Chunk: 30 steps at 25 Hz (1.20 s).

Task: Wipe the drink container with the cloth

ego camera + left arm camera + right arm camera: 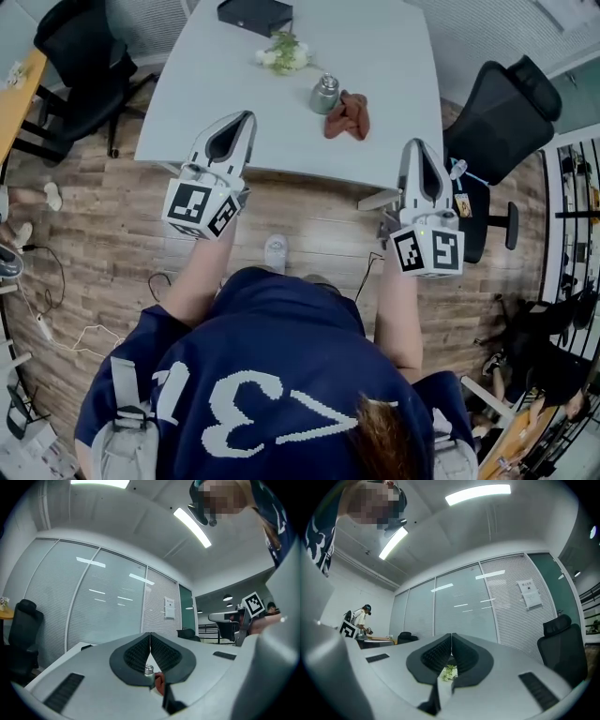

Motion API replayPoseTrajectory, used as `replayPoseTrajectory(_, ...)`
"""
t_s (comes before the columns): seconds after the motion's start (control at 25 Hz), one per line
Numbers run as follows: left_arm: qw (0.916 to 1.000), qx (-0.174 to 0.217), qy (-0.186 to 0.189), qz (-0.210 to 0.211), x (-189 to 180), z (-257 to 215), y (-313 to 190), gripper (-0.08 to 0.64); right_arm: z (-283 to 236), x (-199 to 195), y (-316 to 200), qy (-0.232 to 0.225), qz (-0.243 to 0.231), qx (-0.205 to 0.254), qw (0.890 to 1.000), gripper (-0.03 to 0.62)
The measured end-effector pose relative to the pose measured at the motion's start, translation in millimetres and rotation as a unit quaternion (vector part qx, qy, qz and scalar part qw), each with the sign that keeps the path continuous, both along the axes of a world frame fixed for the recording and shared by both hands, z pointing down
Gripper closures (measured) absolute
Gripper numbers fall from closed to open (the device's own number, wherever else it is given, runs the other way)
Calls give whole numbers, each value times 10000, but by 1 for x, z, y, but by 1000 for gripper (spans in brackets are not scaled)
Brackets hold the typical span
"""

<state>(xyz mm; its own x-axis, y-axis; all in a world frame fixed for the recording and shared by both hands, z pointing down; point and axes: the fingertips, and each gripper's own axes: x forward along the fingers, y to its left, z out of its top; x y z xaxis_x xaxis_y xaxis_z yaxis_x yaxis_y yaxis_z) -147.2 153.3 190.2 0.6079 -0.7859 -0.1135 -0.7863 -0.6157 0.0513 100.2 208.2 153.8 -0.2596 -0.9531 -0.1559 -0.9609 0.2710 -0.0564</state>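
Left tongs and right tongs closed, empty, rumpled rust cloth just beside squat steel drink container

Table: pale grey, plain.
Drink container: silvery metal.
Cloth: rust red, possibly brownish; it is small in the head view.
Flowers: white, green leaves.
Box: black.
Chair: black.
Floor: brown wood-plank pattern.
Left gripper and right gripper: light grey shells, black ribbed pads.
Cubes: black-and-white square markers.
Shirt: navy, white numerals.
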Motion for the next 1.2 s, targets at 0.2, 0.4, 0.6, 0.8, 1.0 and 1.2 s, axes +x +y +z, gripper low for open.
replayPoseTrajectory(0.2, 9999, -113, -22, 88, 0, 6, -33, 542, 10, -4, -29, -66, 25, -141, 9999, 566)
replayPoseTrajectory(0.4, 9993, -355, 1, 131, 7, 23, -56, 542, 23, 2, -55, -97, 24, -351, 9993, 566)
replayPoseTrajectory(0.6, 9990, -433, 61, 78, 19, 30, -86, 543, 25, 13, -95, -112, -116, -348, 9993, 566)
replayPoseTrajectory(0.8, 9994, -329, 44, -56, 40, 22, -123, 542, 16, 26, -148, -80, -438, -218, 9988, 566)
replayPoseTrajectory(1.0, 9994, -165, 43, -292, 61, 9, -165, 541, 2, 46, -203, -32, -753, -80, 9971, 566)
replayPoseTrajectory(1.2, 9988, -186, 2, -456, 82, 16, -192, 541, 7, 60, -245, -22, -1061, -118, 9943, 566)
